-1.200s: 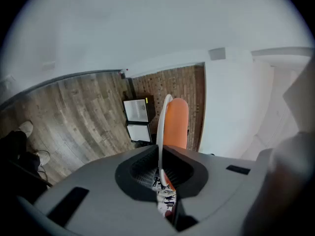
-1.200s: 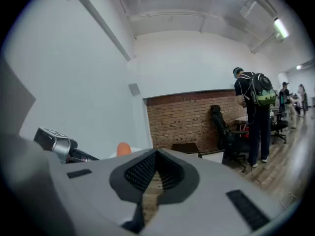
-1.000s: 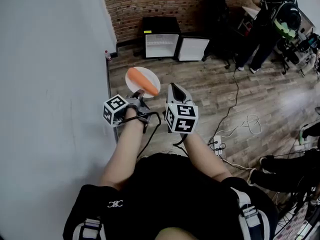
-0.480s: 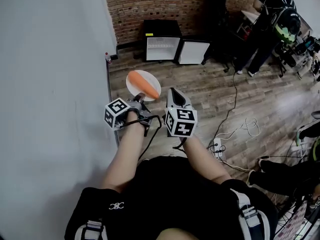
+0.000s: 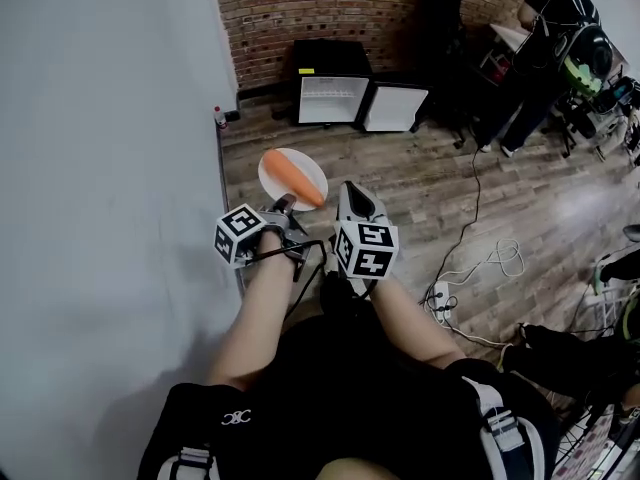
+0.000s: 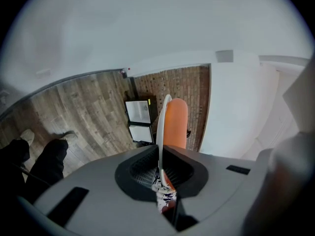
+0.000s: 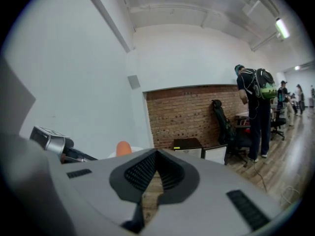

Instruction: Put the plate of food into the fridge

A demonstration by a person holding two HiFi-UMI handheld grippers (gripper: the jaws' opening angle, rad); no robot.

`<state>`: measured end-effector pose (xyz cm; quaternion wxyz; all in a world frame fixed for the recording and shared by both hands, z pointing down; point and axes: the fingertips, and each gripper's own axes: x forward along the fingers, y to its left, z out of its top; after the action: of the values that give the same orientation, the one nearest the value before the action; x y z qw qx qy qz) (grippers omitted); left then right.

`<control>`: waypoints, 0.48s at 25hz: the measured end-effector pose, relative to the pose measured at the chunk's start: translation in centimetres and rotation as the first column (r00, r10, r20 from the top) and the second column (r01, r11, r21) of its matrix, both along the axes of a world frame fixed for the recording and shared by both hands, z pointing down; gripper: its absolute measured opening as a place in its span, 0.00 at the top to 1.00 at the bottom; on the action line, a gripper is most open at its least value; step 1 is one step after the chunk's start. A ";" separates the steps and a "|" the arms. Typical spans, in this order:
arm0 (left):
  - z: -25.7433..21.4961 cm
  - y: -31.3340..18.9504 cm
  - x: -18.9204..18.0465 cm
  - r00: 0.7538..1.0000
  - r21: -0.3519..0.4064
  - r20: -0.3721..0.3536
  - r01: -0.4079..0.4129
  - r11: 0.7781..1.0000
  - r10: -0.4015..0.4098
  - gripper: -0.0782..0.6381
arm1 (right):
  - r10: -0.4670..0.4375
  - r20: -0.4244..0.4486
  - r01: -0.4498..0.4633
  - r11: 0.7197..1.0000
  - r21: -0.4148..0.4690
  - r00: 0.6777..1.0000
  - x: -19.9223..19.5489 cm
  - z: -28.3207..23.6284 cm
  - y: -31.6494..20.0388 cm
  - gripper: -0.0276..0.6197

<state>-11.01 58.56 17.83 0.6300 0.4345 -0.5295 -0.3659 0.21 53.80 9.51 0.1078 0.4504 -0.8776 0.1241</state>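
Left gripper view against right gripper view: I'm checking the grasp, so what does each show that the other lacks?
Only the left gripper view shows the grasp itself: the left gripper shut on the rim of the round white plate, seen edge-on. Only the right gripper view shows the right gripper shut on nothing, and a standing person with a backpack. Both show the long orange food, the small black fridge with its door open and the red brick wall.
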 end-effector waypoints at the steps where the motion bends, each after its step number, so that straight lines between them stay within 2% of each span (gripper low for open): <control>1: 0.2 -0.7 -0.4 1.000 -0.001 0.000 0.003 1.000 -0.003 0.87 | -0.005 0.002 0.005 1.000 0.005 1.000 -0.4 0.1 -0.9 0.94; 7: 0.8 -7.4 -2.2 1.000 -0.007 0.024 0.009 1.000 -0.009 0.87 | -0.018 0.016 0.018 1.000 0.017 1.000 -1.9 0.4 -8.6 0.94; 12: 0.1 -13.9 -2.1 0.999 -0.003 0.039 -0.006 1.000 0.006 0.86 | -0.007 0.045 0.006 1.000 0.011 0.999 -1.4 -0.3 -15.8 0.94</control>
<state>-13.07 44.62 17.96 0.6212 0.4424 -0.5408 -0.3549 -1.22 38.03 9.24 0.0860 0.4452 -0.8819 0.1291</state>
